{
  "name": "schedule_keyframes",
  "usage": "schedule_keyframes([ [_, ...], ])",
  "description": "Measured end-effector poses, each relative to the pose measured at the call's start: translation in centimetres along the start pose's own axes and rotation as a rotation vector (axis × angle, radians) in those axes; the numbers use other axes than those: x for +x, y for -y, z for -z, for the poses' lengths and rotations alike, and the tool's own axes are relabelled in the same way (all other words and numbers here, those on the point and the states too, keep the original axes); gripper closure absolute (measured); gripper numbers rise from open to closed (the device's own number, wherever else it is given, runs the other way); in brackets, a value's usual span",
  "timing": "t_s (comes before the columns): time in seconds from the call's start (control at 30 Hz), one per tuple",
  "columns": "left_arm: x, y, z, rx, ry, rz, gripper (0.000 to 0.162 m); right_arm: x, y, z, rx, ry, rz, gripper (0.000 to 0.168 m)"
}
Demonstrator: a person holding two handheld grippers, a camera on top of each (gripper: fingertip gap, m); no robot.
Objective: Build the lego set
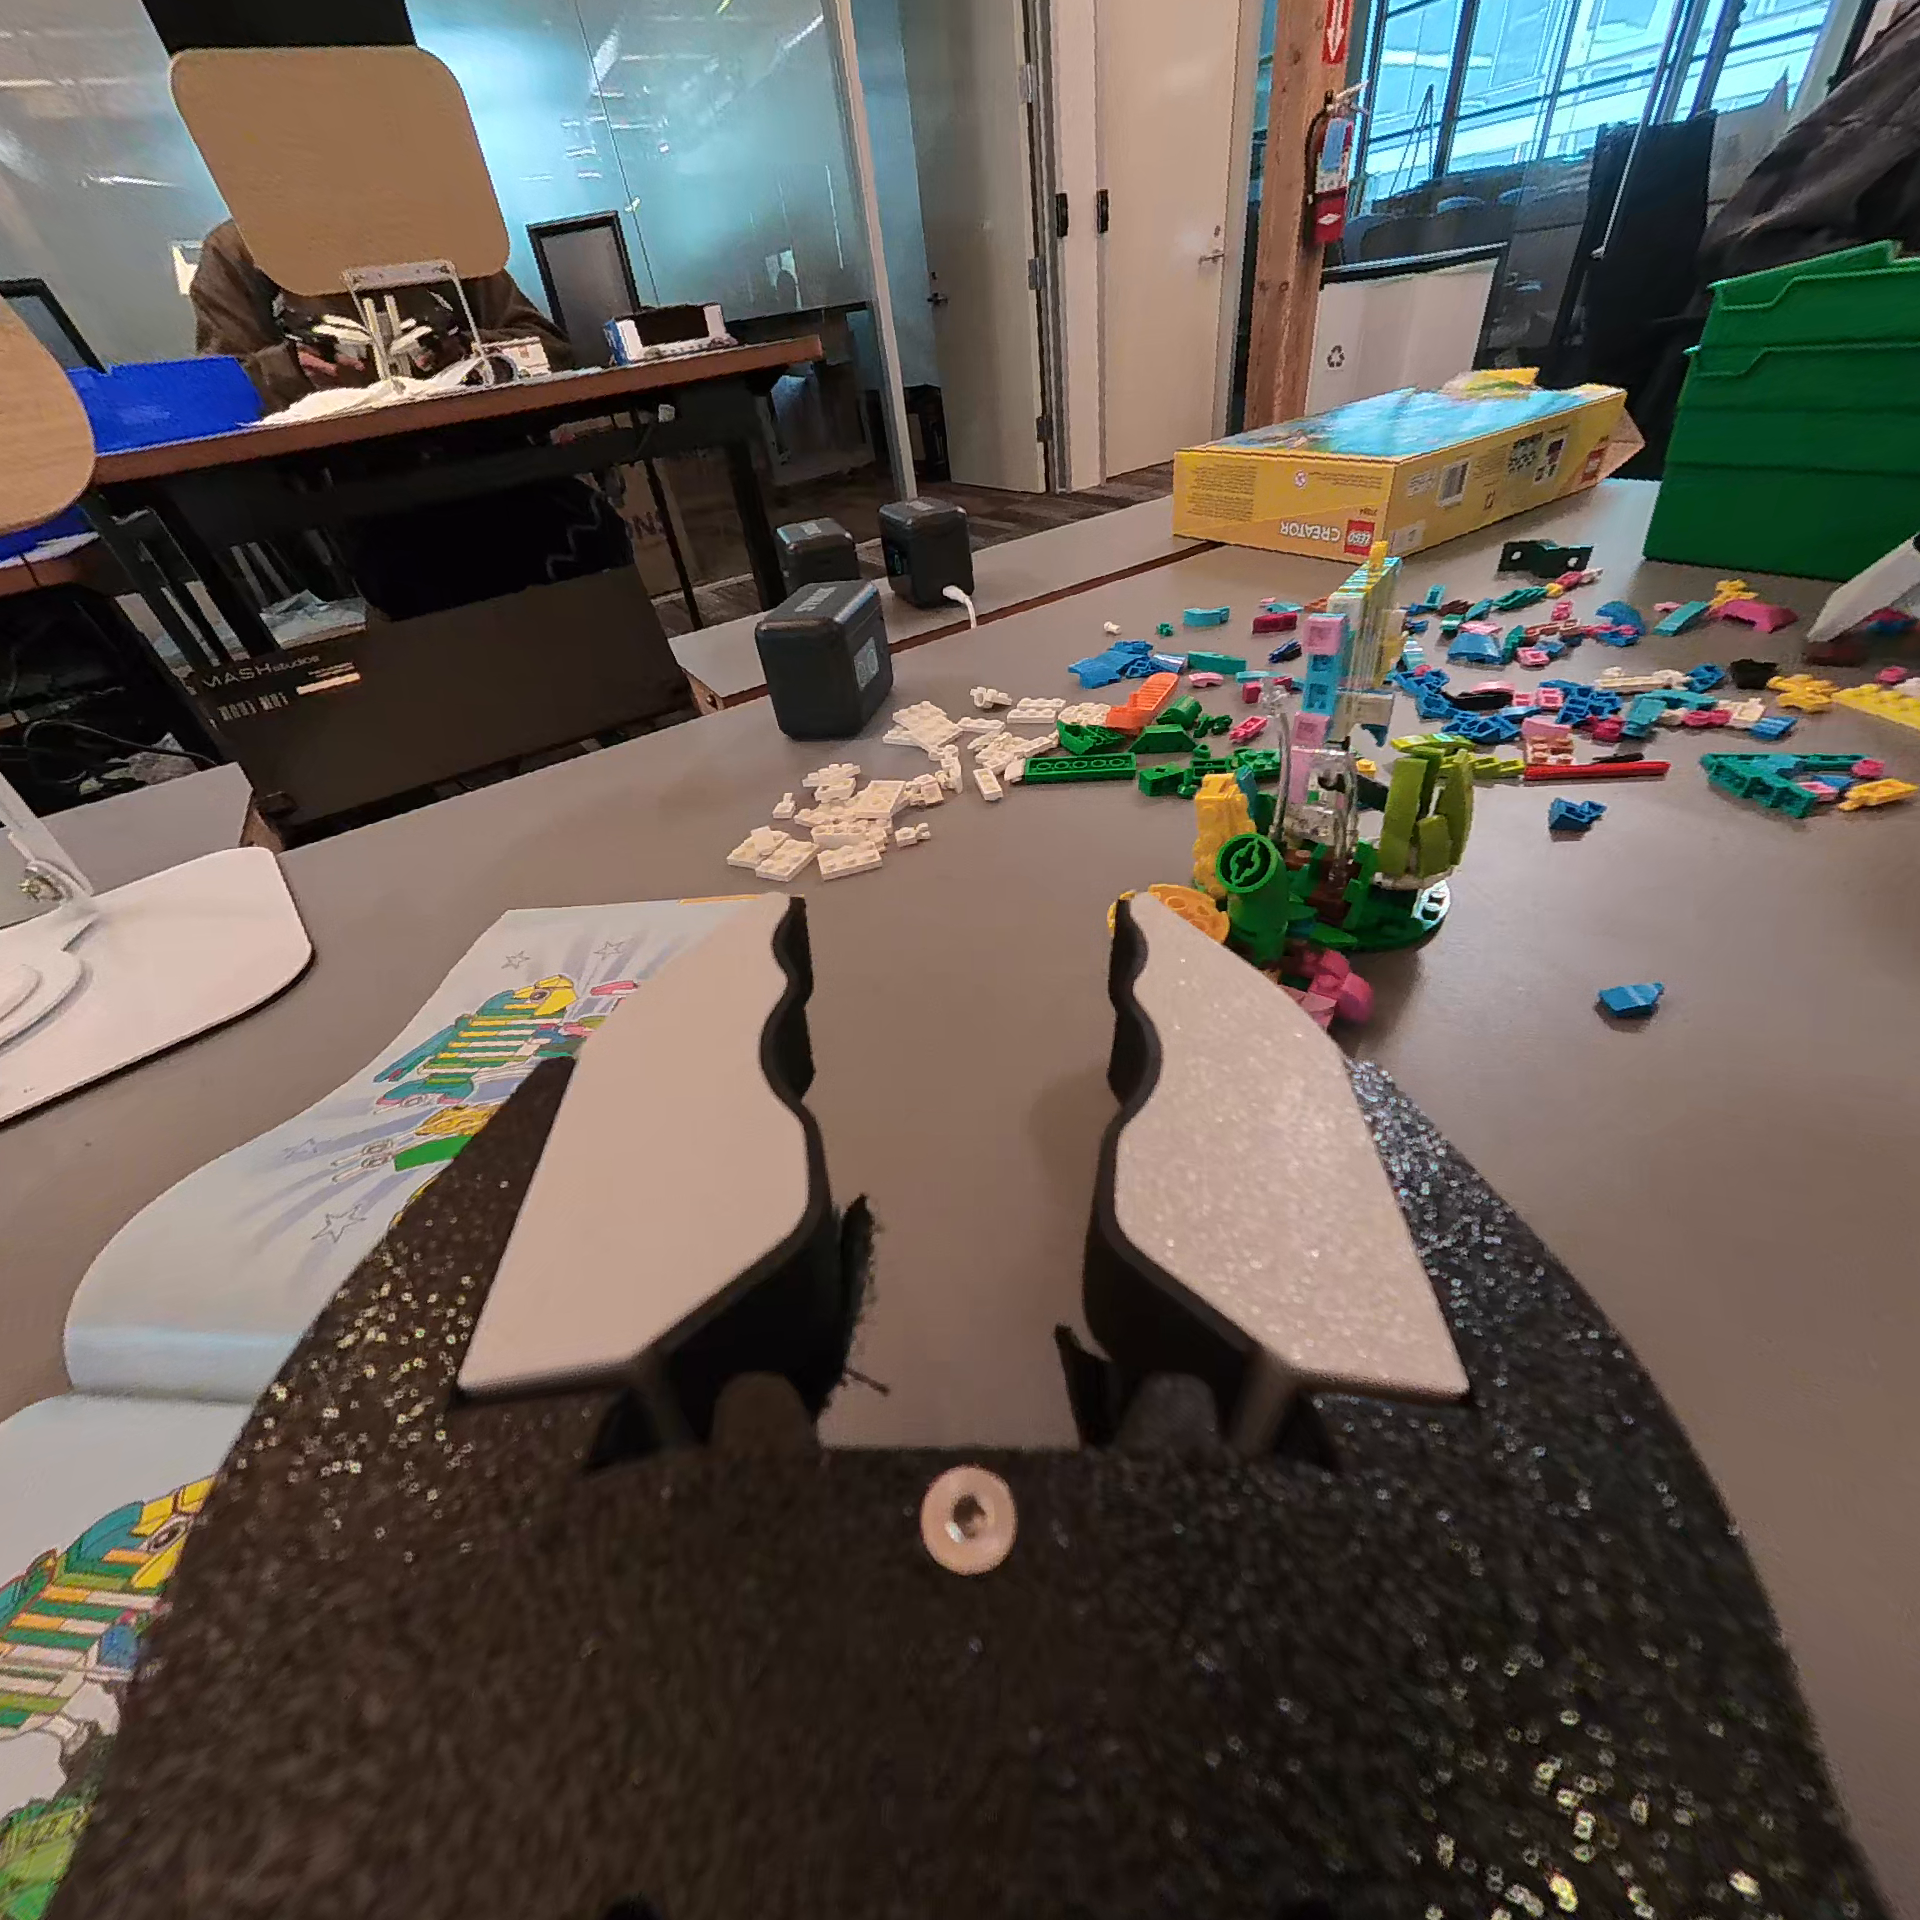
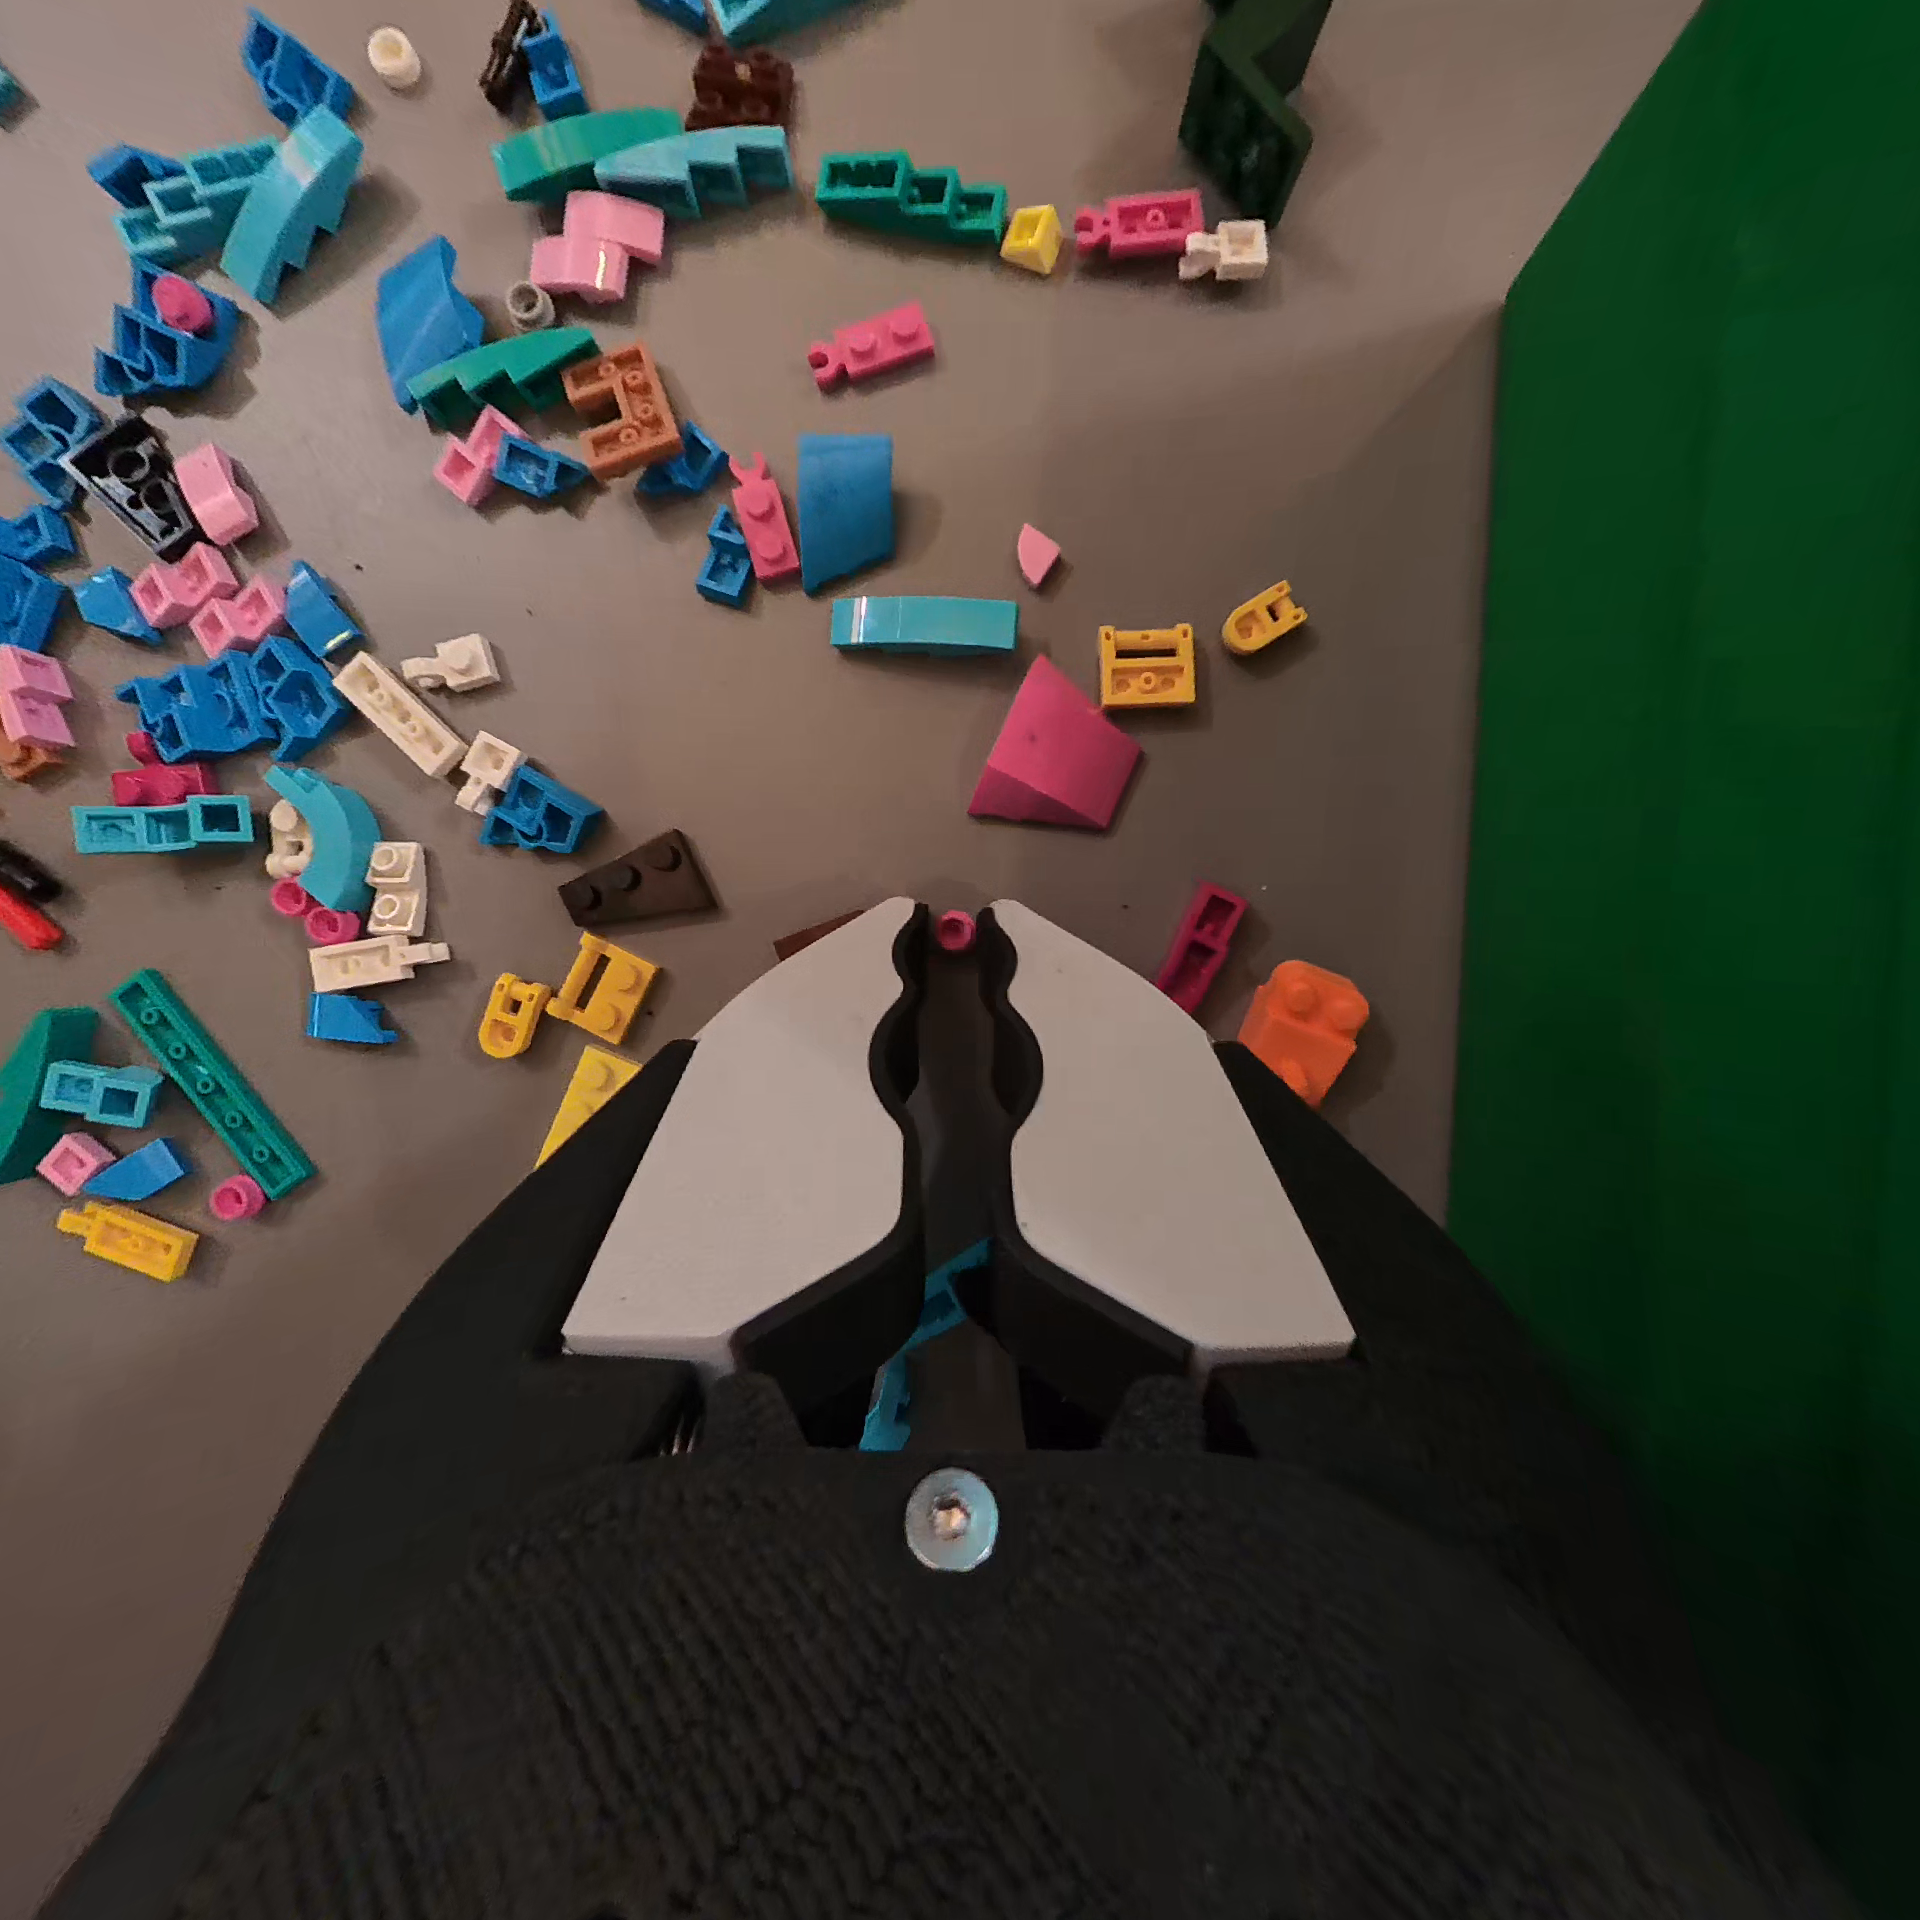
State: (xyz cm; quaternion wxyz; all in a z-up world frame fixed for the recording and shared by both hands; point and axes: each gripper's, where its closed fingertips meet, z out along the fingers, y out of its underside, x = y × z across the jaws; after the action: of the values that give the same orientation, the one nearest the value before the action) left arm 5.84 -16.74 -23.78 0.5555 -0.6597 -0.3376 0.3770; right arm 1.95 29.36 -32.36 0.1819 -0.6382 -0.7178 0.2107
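Right gripper (image 2: 953, 920): nearest to my lens, fingers drawn almost together and pinching a small magenta round stud (image 2: 953, 928) at their tips, pointing straight down at the grey table (image 2: 1299, 436).
Around my right tips: black wedge plate (image 2: 639, 879) at 10 o'clock, big magenta slope (image 2: 1049, 753) at 1 o'clock, orange brick (image 2: 1304, 1023) at 3 o'clock, yellow clip plates (image 2: 601, 987) at 9 o'clock.
Loose pieces, right wrist view: blue, teal, pink and white parts spread from 9 to 12 o'clock, a long teal plate (image 2: 213, 1081) lying well out at 8 o'clock.
Green bin (image 2: 1714, 727): fills the 3 o'clock side, its wall rising from the table.
Left gripper (image 1: 961, 940): my fingers stand wide apart with nothing between them, only bare table (image 1: 1558, 1195) showing through the gap.
Instruction booklet (image 1: 312, 1195): open flat at 9 o'clock of my left fingers, partly under the left one.
Partial build (image 1: 1320, 862): at 1 o'clock just beyond my right-hand fingertip, green base with leafy and yellow parts, a pastel tower upright on it.
White pieces (image 1: 873, 800): a heap at 12 o'clock.
Coloured pile (image 1: 1558, 675): farther off at 1 to 2 o'clock.
Yellow set box (image 1: 1392, 468): lying at the far table edge, 1 o'clock.
Black cube (image 1: 824, 660): at 12 o'clock, beyond the white heap.
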Motion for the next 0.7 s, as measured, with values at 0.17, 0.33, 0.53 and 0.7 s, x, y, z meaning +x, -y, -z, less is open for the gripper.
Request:
schedule_keyframes([
  [0.17, 0.0, 0.1, 0.1, 0.005, -0.005, 0.002, 0.109, -0.1, 0.2, -0.1, 0.014, -0.012, 0.058, 0.162],
  [0.33, 0.0, 0.1, 0.1, 0.007, -0.005, 0.001, 0.11, -0.3, 1.1, 0.4, 0.127, -0.049, 0.182, 0.162],
  [0.53, 0.0, 0.1, 0.1, 0.006, -0.002, -0.003, 0.111, -3.5, 2.8, 3.3, 0.407, -0.058, 0.511, 0.163],
  [0.7, 0.1, 0.2, 0.2, 0.014, -0.01, 0.018, 0.11, -7.9, 3.2, 5.7, 0.648, 0.015, 0.779, 0.163],
])
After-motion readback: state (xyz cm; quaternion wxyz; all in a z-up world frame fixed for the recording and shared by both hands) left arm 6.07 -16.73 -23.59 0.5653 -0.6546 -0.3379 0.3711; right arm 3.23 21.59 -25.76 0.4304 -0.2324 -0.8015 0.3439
